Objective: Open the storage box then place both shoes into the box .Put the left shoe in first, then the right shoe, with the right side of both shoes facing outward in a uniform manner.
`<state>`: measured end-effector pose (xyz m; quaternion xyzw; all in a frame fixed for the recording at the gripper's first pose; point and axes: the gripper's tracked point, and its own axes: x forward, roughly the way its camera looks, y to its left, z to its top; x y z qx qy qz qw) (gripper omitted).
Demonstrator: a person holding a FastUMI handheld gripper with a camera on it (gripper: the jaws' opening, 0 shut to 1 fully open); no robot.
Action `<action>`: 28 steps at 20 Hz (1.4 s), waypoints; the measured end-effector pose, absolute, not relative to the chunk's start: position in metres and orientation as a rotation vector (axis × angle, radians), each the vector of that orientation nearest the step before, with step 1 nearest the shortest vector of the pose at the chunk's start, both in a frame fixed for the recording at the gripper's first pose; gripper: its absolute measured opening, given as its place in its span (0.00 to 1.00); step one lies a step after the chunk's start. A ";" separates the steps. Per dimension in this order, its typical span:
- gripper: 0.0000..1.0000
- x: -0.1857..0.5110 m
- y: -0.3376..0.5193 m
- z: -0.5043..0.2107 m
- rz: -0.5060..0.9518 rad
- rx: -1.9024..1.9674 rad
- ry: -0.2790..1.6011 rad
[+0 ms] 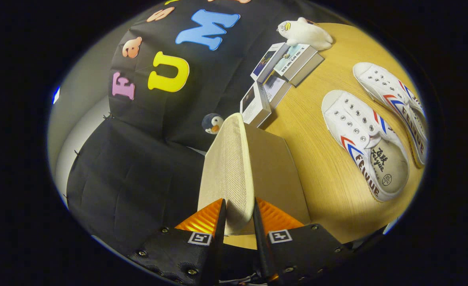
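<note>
1. The gripper [238, 216] has its two fingers clamped on the near edge of the box lid [228, 171], one finger on each face of the woven panel. The grasp looks firm, with the lid edge seated well down between them.

2. The lid stands nearly on edge, running straight away from the fingers. Its long axis points toward the small penguin toy [212, 123] by the booth wall. The brown body of the storage box [273, 171] lies just to the right of the raised lid, touching it along the hinge side as far as I can tell.

3. By my reading, the step in hand is opening the box. The lid is up but not yet laid fully back, so the next move turns on swinging it leftward, away from the box body.

4. Both shoes lie on the wooden table [317, 167], well to the right of the fingers and beyond the box. The nearer shoe [363, 143] sits closest to the box. The farther shoe [393, 99] lies just beside it, apart. Their toes point away toward the books [285, 67] and the white plush toy [305, 33].

5. Which shoe is the left I cannot tell for certain. Reaching either one calls for a move rightward across the box once the lid is let go.
</note>
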<state>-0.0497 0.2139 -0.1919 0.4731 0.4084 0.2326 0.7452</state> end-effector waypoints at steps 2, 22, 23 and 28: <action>0.15 -0.048 0.213 -0.186 0.511 1.064 0.884; 0.03 -0.038 0.289 -0.046 0.753 0.903 0.758; 0.03 -0.039 0.296 -0.041 0.754 0.886 0.747; 0.03 -0.046 0.342 -0.018 0.797 0.797 0.709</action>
